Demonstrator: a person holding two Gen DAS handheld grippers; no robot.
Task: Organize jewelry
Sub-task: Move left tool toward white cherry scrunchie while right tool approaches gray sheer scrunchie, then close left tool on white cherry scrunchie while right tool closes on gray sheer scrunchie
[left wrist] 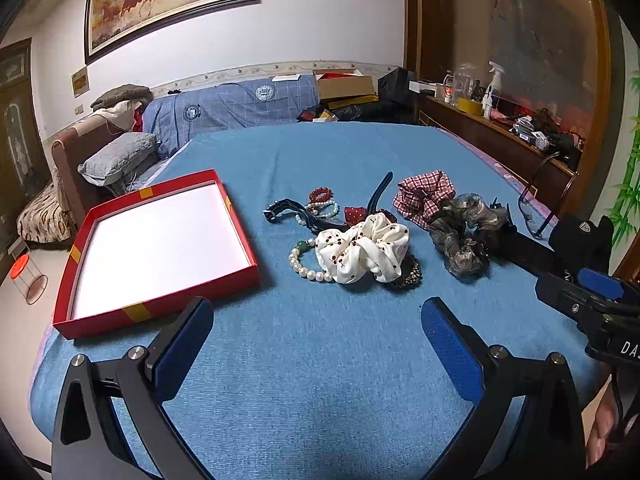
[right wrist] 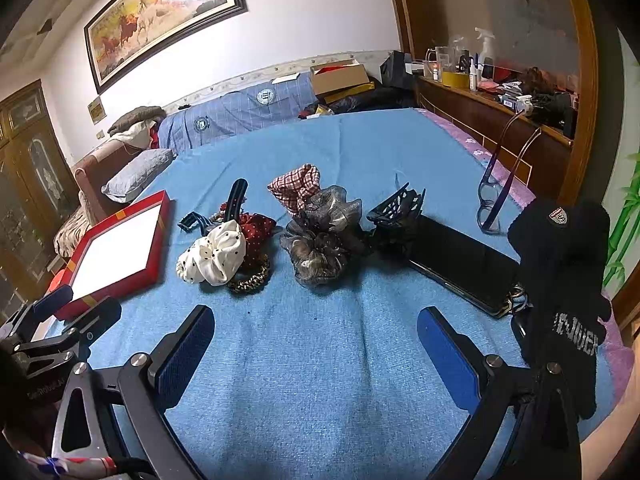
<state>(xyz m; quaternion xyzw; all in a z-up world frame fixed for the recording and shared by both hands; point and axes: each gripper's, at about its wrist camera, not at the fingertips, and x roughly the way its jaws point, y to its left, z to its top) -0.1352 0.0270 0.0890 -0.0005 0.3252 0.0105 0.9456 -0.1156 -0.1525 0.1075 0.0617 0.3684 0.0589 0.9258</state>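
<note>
The jewelry lies in a loose heap on the blue cloth of the table [left wrist: 320, 360], ahead of both my grippers. Nearest my left side is a pearl bracelet [left wrist: 308, 266] with a green bead, touching a white dotted scrunchie [left wrist: 362, 252]; a leopard-print scrunchie [right wrist: 250, 278] pokes out from under that one. Behind them sit a red bead bracelet [left wrist: 320, 194], a dark striped hair clip [left wrist: 308, 216] and a red dotted scrunchie [right wrist: 258, 230]. Further right are a red plaid scrunchie [left wrist: 424, 196] and, touching it, a grey gauzy scrunchie [left wrist: 460, 240], with a black claw clip [right wrist: 394, 204] just beside that.

To the left of the heap stands the red box [left wrist: 160, 304] — shallow, white inside, nothing in it, well apart from the pearls.

My left gripper [left wrist: 318, 320] hangs above bare cloth, jaws spread wide and holding nothing; the right gripper [right wrist: 316, 330] is the same (wide apart, empty).

Off to the right lie a dark phone [right wrist: 464, 266], a pair of glasses [right wrist: 494, 204] standing on its lenses, and a black knit glove [right wrist: 564, 264] near the table's edge.
</note>
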